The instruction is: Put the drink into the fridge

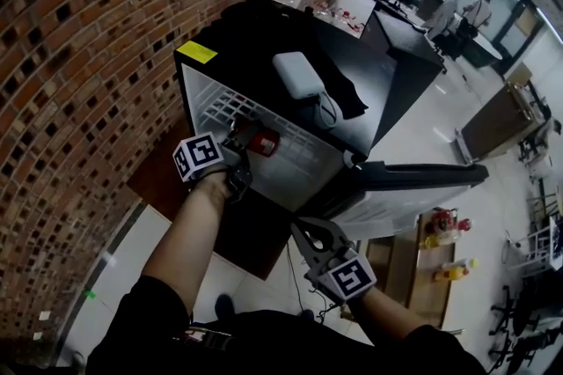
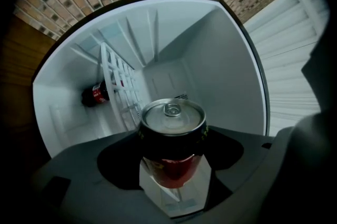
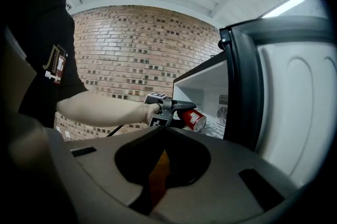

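— At the fridge [image 1: 229,39] mouth: is the can [image 2: 172,139] in?
— Not yet. My left gripper [image 1: 253,141] has its fingers clamped on it at the opening. My right gripper [image 3: 164,131], fingers together, is empty. Shelving and releasing remain.

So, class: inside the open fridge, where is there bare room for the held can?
Free: the wide white space between the wire shelf and the opposite fridge wall. Crowded: the shelf's narrower side, where another can sits.
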Demonstrator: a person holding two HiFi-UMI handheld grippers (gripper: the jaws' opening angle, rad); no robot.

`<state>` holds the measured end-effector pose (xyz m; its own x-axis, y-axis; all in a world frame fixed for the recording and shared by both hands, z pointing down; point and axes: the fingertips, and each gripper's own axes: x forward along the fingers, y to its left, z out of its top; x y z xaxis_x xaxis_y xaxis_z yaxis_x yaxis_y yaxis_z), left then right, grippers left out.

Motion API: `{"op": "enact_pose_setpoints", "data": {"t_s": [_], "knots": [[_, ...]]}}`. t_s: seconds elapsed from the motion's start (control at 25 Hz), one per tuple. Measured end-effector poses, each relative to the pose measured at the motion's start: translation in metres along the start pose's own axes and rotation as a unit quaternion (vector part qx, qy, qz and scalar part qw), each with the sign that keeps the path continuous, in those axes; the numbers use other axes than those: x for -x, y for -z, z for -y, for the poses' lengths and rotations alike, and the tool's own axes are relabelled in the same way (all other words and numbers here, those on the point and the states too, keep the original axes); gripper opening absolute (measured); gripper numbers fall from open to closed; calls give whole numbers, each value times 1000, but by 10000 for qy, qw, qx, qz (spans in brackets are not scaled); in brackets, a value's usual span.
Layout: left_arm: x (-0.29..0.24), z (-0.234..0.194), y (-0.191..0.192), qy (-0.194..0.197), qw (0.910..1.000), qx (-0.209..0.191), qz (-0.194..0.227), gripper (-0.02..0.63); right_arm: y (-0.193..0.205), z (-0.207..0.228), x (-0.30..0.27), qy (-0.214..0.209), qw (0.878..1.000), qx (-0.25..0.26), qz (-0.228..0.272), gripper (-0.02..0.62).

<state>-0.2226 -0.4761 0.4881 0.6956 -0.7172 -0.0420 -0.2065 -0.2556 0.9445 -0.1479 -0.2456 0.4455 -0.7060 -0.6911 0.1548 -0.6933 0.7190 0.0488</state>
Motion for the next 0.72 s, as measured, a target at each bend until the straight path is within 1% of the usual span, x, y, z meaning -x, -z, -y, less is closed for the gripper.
{"op": "enact_pose_setpoints", "data": {"t_s": [0.2, 0.4, 0.6, 0.64, 0.72], "knots": [[-7, -4, -1, -209, 9994, 251, 116, 336, -1, 5, 11, 86, 10000, -4, 3, 17], [-10, -4, -5, -408, 9987, 150, 248, 335, -2, 7, 17, 136, 9999, -26, 33, 16], [-10, -2, -6, -360, 9986, 179, 334, 334, -1, 7, 21, 153, 9999, -15, 29, 17], [-10, 0, -6, -299, 9987, 225, 353, 343, -1, 7, 22, 158, 9999, -13, 32, 17], [-12, 5, -7, -199, 9985, 327, 394, 389, -1, 6, 24, 159, 9999, -7, 33, 17]]}}
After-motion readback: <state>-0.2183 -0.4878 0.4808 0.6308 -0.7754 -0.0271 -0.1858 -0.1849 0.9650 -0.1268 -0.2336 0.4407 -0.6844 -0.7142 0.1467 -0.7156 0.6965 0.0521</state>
